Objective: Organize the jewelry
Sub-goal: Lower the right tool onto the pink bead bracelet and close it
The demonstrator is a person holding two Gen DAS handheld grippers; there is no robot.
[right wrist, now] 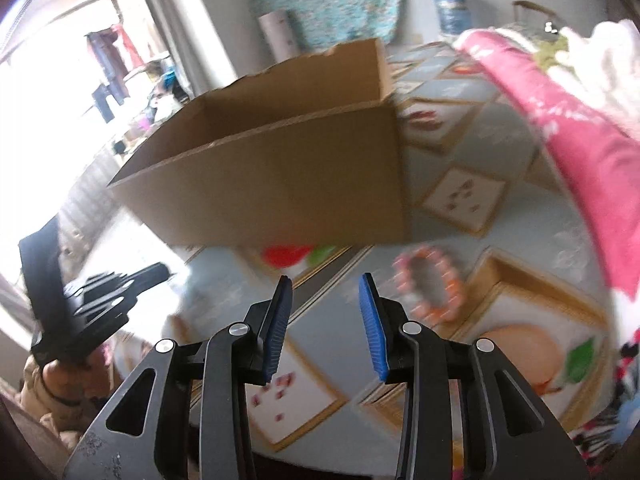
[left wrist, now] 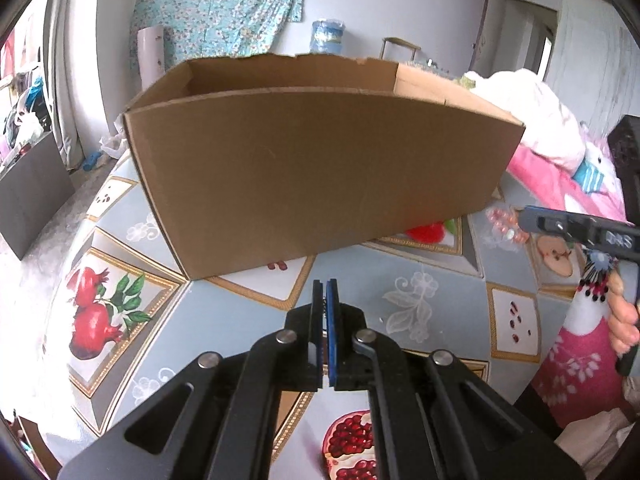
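In the left wrist view the left gripper (left wrist: 325, 286) sits at 6 o'clock, its two blue-padded fingers pressed flat together with nothing visible between them, hovering over the fruit-patterned tablecloth (left wrist: 248, 300). Printed pomegranates show on the cloth at 8 o'clock and just below the gripper's arms. In the right wrist view the right gripper (right wrist: 325, 284) also points down at the cloth from 6 o'clock; its blue pads (right wrist: 370, 320) stand a moderate gap apart and hold nothing, only the cloth showing between them. Just beyond its right finger, toward 4 o'clock, lies the beaded bracelet (right wrist: 434, 284), a ring of pink and orange beads flat on the cloth, blurred but clear of the fingers. The same bracelet appears in the left view at 3 o'clock, partly hidden behind the tip of the right gripper, beside the near right corner of the box. Farther off, filling the centre of both views, stands an open cardboard box (left wrist: 320, 184) on the cloth; its inside cannot be seen from here. Behind it at 12 o'clock hangs a turquoise floral cloth (left wrist: 224, 4) against the wall, and a heap of pink and white fabric (left wrist: 552, 136) lies at 2 o'clock.
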